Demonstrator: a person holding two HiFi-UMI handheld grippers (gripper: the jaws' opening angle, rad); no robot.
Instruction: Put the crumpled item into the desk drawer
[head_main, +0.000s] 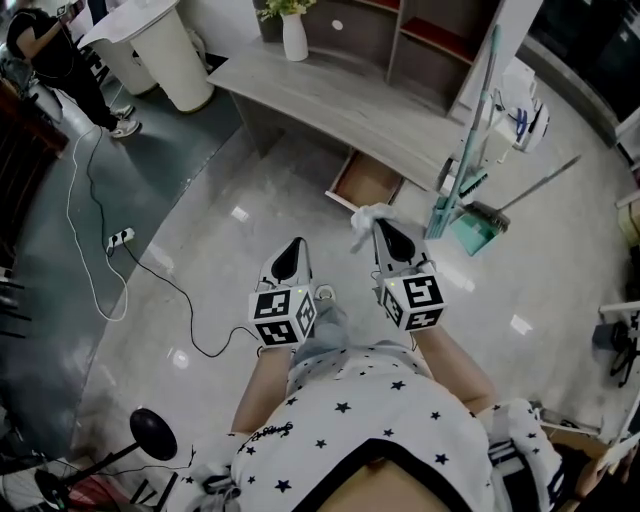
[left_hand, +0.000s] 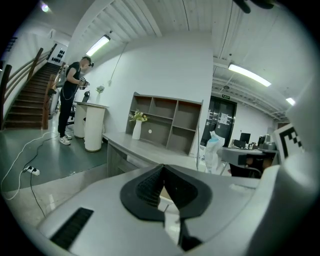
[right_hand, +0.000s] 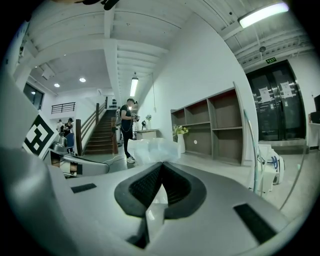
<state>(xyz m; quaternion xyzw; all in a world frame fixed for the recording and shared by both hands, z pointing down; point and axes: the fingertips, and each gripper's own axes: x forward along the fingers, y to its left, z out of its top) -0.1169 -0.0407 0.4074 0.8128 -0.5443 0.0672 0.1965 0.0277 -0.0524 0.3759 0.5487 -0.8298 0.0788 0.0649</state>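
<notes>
- far upper left of the head view: a person (head_main: 45, 50) in dark clothes stands next to a tall white bin (head_main: 165, 50)
- a cable (head_main: 90, 200) snakes down the floor on the left side
- top middle: a white vase (head_main: 294, 35) with greenery sits on the long grey desk (head_main: 330, 100)
- left gripper (head_main: 296, 248) is in the lower middle, over bare floor. in its own view (left_hand: 163, 170) the jaws are pressed together with nothing between them
- just right of centre the drawer (head_main: 365, 180) is pulled open from under the desk, wood bottom showing
- right below the drawer in the frame is the white wad (head_main: 366, 222), up in the air and not in the drawer
- right gripper (head_main: 380, 228) is clenched on the wad. in its own view (right_hand: 161, 167) the wad (right_hand: 152, 150) puffs out past the closed jaw tips
- right of that, a teal dustpan (head_main: 472, 228) and some long-handled tools lean at the desk's end
</notes>
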